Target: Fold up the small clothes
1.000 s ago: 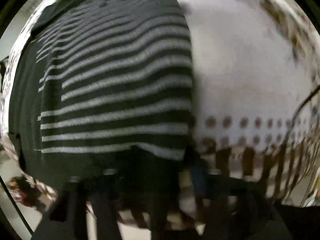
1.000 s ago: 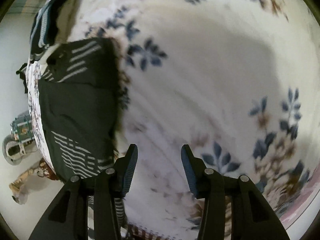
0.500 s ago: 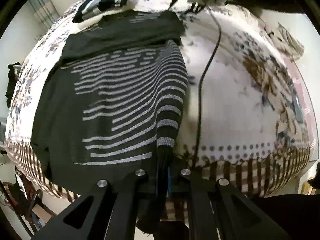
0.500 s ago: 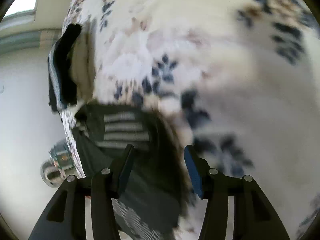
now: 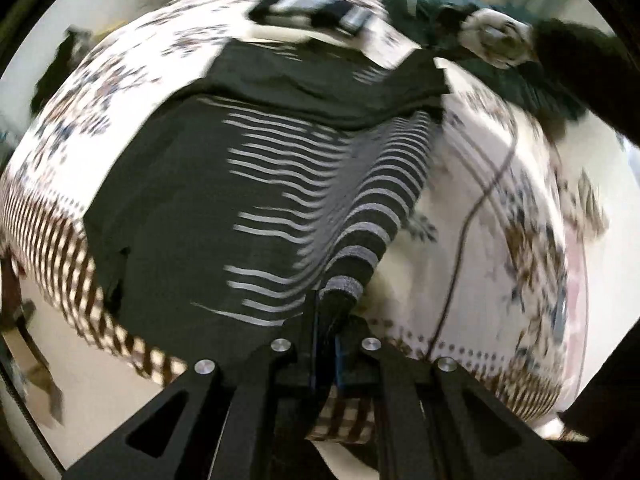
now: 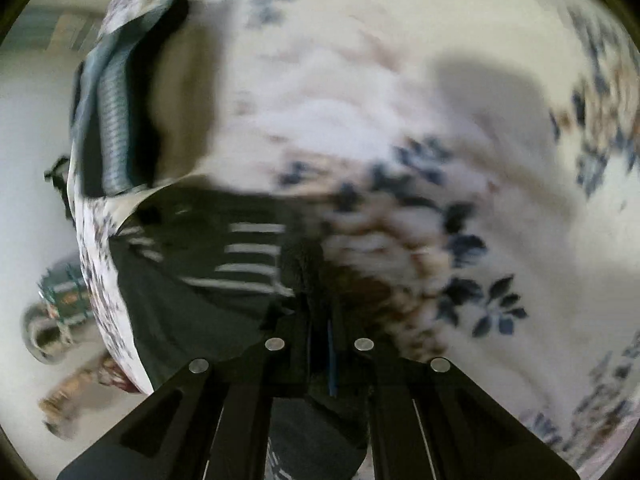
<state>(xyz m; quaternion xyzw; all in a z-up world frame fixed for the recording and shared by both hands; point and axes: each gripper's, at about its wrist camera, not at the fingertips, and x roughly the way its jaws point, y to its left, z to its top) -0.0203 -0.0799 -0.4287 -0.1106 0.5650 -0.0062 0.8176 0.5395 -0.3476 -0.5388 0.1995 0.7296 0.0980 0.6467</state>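
Since earlier, both grippers newly clamped on one striped garment (image 5: 280, 208).

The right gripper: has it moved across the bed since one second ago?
Yes. The right gripper went left over the floral bedspread, from bare blanket to the edge of the striped dark garment, where its jaws now pinch the fabric.
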